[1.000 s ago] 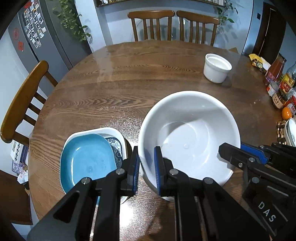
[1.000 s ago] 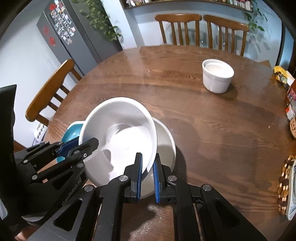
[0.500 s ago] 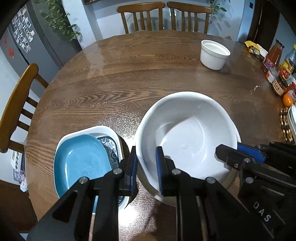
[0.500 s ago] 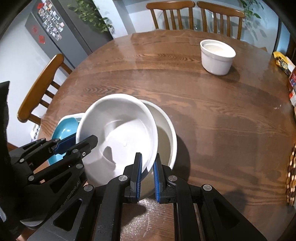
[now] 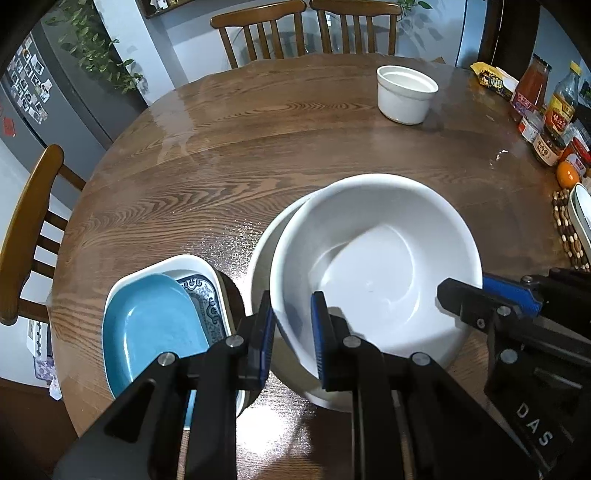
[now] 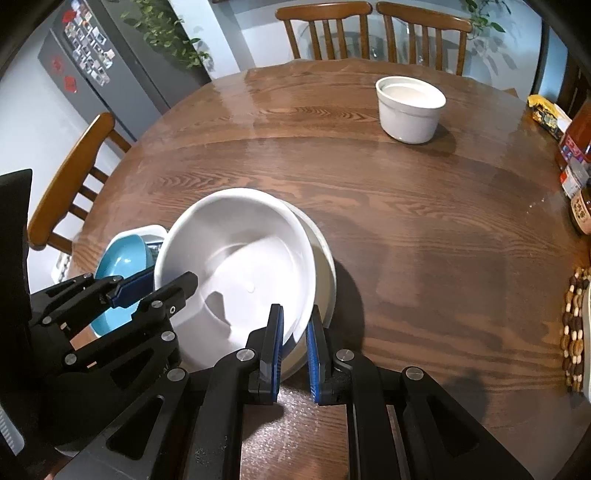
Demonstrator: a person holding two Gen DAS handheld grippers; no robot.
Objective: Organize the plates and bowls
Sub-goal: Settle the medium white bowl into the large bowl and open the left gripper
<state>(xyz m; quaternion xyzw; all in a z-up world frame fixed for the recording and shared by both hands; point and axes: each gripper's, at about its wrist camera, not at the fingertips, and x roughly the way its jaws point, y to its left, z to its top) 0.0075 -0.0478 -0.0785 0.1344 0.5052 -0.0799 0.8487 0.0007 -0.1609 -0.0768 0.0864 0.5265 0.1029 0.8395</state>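
Note:
A large white bowl (image 5: 373,258) sits tilted inside a second, wider white bowl (image 5: 264,251) on the round wooden table (image 5: 258,166). My left gripper (image 5: 292,339) straddles the upper bowl's near-left rim, its fingers slightly apart. My right gripper (image 6: 294,336) straddles the same bowl's (image 6: 240,254) near-right rim, also slightly apart; the lower bowl (image 6: 327,258) shows beside it. A blue plate (image 5: 155,328) lies in a white patterned dish (image 5: 199,273) to the left. A small white ramekin bowl (image 5: 406,92) stands at the far right.
Sauce bottles and jars (image 5: 546,110) and an orange (image 5: 567,173) crowd the table's right edge, with a beaded mat (image 5: 567,236) under a white dish. Wooden chairs (image 5: 306,29) stand at the far side and at the left (image 5: 26,229).
Both grippers' fingers have parted a little on the bowl's rim. The upper bowl has settled lower into the wider bowl, and the cameras have drawn back slightly.

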